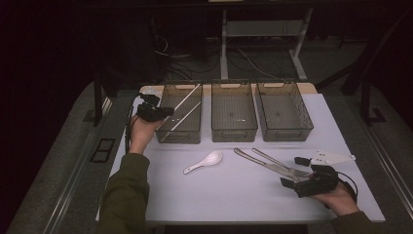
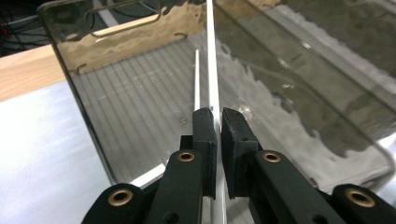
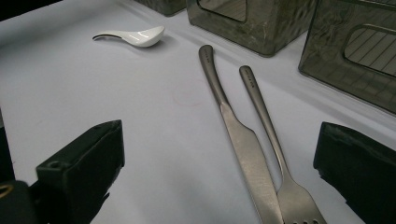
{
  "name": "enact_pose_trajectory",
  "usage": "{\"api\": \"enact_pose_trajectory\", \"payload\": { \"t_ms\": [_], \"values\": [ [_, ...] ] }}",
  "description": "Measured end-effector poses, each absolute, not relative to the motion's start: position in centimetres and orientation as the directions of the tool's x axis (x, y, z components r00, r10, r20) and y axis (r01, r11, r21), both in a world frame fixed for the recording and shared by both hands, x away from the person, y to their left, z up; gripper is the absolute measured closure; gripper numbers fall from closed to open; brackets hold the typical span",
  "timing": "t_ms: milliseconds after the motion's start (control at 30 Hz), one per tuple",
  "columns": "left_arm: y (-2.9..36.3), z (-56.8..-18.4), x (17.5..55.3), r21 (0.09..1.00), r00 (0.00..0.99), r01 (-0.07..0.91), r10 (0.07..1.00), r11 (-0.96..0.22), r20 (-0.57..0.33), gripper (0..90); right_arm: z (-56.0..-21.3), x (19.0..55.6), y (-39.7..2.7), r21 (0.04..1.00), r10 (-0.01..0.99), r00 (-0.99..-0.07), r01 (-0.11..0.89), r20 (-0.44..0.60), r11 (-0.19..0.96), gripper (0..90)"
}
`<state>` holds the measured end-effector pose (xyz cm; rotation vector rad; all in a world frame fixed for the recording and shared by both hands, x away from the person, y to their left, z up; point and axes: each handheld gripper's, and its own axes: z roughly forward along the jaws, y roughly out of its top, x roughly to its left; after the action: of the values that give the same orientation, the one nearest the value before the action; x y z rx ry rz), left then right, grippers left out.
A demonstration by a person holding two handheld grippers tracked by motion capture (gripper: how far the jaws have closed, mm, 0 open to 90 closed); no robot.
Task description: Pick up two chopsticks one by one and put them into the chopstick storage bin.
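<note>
My left gripper is shut on a white chopstick that slants over the left smoky bin. A second chopstick lies inside that bin. At the front right, my right gripper rests open, with its jaws wide on either side of a steel knife and fork lying side by side on the white mat. A white ceramic spoon lies at the mat's middle.
Two more smoky bins, the middle one and the right one, stand in a row behind the cutlery. The white mat covers the table. Dark floor, table legs and cables lie beyond.
</note>
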<state>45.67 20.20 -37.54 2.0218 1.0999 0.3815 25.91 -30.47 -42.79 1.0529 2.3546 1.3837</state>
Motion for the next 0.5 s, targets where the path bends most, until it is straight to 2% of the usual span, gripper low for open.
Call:
{"api": "enact_pose_trajectory", "payload": {
  "t_ms": [500],
  "values": [
    [19.41,-38.15,45.77,0.737,0.587,0.586,0.804,-0.337,-0.098,82.8,-42.79,25.9,-30.44,0.828,0.672,-0.722,0.472,0.165,0.303,1.9]
  ]
}}
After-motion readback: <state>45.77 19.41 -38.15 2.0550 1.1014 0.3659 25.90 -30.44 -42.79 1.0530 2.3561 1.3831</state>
